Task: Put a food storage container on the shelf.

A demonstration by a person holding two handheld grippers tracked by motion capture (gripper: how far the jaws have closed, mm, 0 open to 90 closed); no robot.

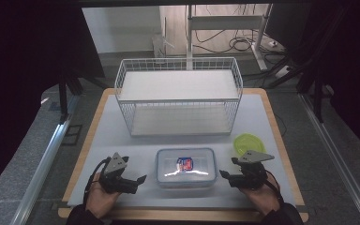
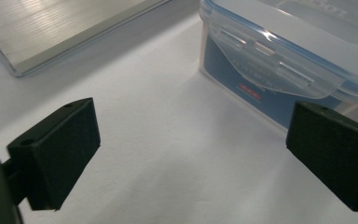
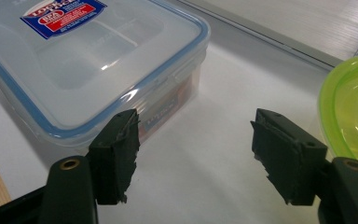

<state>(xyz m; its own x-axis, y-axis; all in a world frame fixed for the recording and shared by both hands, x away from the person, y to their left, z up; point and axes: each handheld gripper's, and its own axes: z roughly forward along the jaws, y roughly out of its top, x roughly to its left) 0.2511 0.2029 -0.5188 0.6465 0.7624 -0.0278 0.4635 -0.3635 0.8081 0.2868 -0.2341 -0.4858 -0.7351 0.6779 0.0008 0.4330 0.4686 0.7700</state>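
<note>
A clear plastic box (image 1: 186,167) with a blue-rimmed snap lid and a red and blue label lies on the white mat near the front. My left gripper (image 1: 138,180) rests just left of it, pointing at its short side. In the left gripper view the jaws (image 2: 191,149) stand wide open over bare mat, and the box's latch flap (image 2: 284,46) is just ahead on the right. My right gripper (image 1: 225,176) sits just right of the box. It is open too (image 3: 193,140), with the box's corner (image 3: 88,60) beside the left jaw and nothing between the pads.
A white wire basket (image 1: 178,93) with a pale shelf stands behind the box at mid-table. A round yellow-green lid (image 1: 248,143) lies on the mat right of the box, close to my right gripper (image 3: 354,107). The mat's wooden border (image 1: 281,154) runs along the table edges.
</note>
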